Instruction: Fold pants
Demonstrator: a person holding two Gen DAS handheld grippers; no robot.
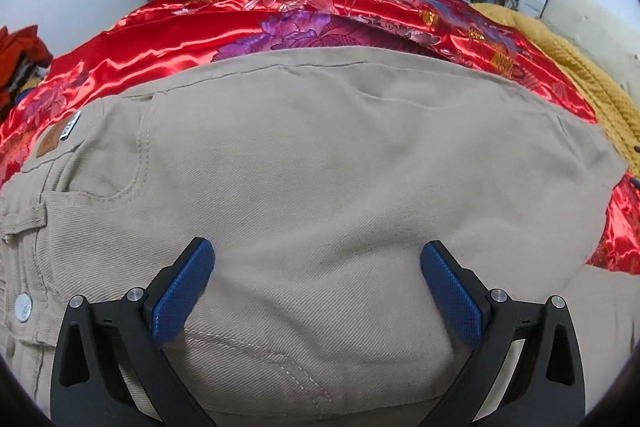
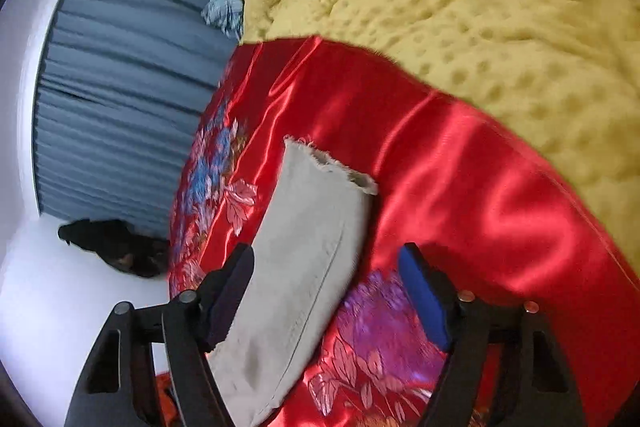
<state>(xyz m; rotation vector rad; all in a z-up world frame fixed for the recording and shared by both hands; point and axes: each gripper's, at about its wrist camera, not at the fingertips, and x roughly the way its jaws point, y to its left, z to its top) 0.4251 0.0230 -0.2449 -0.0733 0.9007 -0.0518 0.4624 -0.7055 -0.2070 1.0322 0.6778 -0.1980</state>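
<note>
Hovering over beige pants (image 1: 320, 167) filling the frame's centre on a red satin cover (image 1: 160, 31), my left gripper (image 1: 316, 267) stands spread; my right gripper (image 2: 326, 287), also spread, frames the frayed leg hem (image 2: 328, 163).

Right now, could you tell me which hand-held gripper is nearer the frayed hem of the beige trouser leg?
Right hand-held gripper: frayed hem just ahead. Left hand-held gripper hovers over the waist end.

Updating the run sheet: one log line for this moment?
pants: flat on red quilt | left tongs: open, empty | right tongs: open, over pant leg
</note>
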